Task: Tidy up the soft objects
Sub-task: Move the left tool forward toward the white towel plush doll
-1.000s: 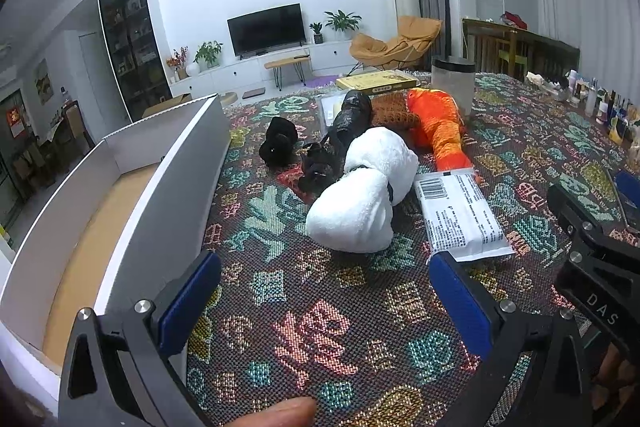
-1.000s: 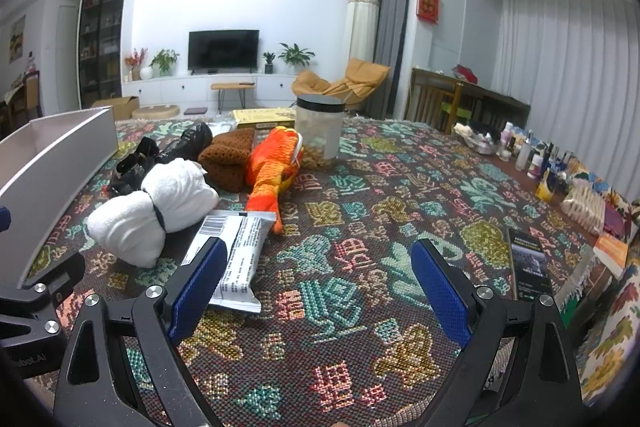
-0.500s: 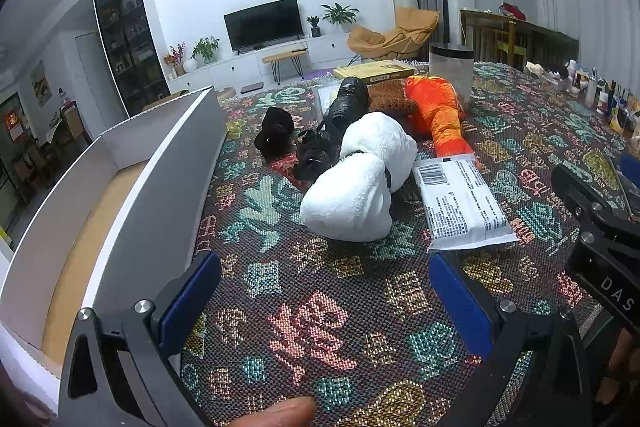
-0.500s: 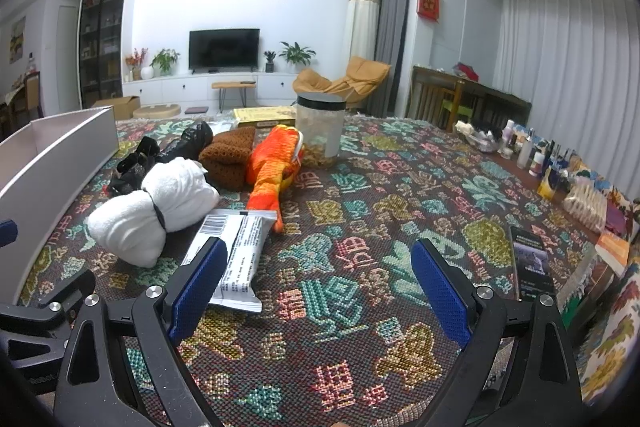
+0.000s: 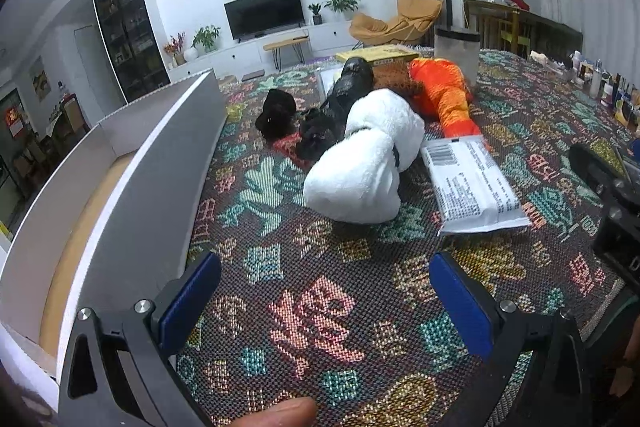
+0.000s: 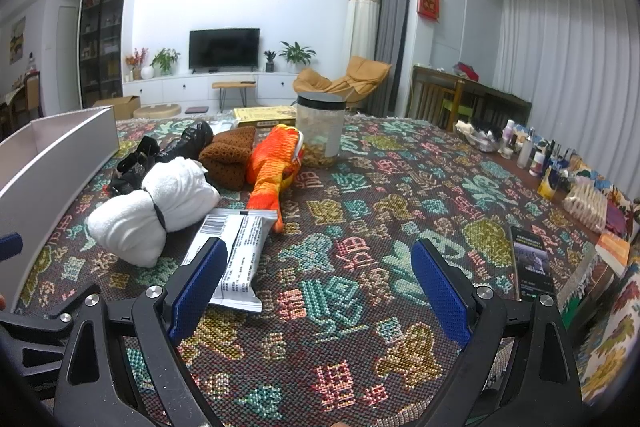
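Note:
A pile of soft things lies mid-table: a white rolled towel [image 5: 366, 159] [image 6: 152, 207] tied with a black band, an orange knit item [image 5: 444, 95] [image 6: 274, 159], a brown knit item [image 6: 230, 157], and black items [image 5: 340, 99] [image 6: 172, 147]. A white open box [image 5: 120, 163] [image 6: 52, 163] stands at the left. My left gripper [image 5: 324, 291] is open and empty, short of the towel. My right gripper [image 6: 318, 287] is open and empty, its left finger over a white packet [image 6: 232, 259] [image 5: 470, 183].
A clear jar with a black lid [image 6: 322, 129] and a yellow box [image 6: 266, 115] stand behind the pile. Bottles [image 6: 532, 151] and a dark booklet [image 6: 532, 263] line the table's right edge. A patterned cloth [image 6: 360, 227] covers the table.
My left gripper has moved forward toward the towel, which now looks larger and closer. The right gripper has barely moved. Both stay open.

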`<control>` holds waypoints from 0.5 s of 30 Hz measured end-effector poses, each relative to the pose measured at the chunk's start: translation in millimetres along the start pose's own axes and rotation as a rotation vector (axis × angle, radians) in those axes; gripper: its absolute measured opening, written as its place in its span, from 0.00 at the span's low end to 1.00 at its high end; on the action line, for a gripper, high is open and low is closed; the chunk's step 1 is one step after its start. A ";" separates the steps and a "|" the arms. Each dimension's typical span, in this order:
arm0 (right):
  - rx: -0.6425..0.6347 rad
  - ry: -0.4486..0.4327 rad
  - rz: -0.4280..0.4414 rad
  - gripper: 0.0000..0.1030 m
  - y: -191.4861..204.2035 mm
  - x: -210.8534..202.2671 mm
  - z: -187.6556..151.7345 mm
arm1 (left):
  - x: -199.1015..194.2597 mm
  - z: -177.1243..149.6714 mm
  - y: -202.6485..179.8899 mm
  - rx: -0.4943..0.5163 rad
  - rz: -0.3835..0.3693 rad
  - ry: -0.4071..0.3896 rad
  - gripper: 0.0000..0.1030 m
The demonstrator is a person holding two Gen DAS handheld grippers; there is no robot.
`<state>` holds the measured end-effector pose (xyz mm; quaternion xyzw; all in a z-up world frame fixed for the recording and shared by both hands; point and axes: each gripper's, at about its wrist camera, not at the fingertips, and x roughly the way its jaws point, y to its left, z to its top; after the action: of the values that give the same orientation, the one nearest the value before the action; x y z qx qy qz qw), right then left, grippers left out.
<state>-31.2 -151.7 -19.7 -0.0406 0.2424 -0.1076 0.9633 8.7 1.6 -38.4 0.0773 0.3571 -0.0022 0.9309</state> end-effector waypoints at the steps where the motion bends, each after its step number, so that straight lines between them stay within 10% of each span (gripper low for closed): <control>1: -0.001 0.000 0.000 0.92 0.0 0.1 0.0 | 1.7 -0.6 0.3 0.000 0.001 0.005 1.00; 15: -0.001 0.002 0.000 0.92 0.5 1.1 -0.7 | 32.5 -14.5 0.6 0.007 -0.002 0.105 1.00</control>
<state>-30.5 -151.4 -20.9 -0.0410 0.2435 -0.1074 0.9631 23.3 6.0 -70.6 0.0799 0.4057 -0.0003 0.9105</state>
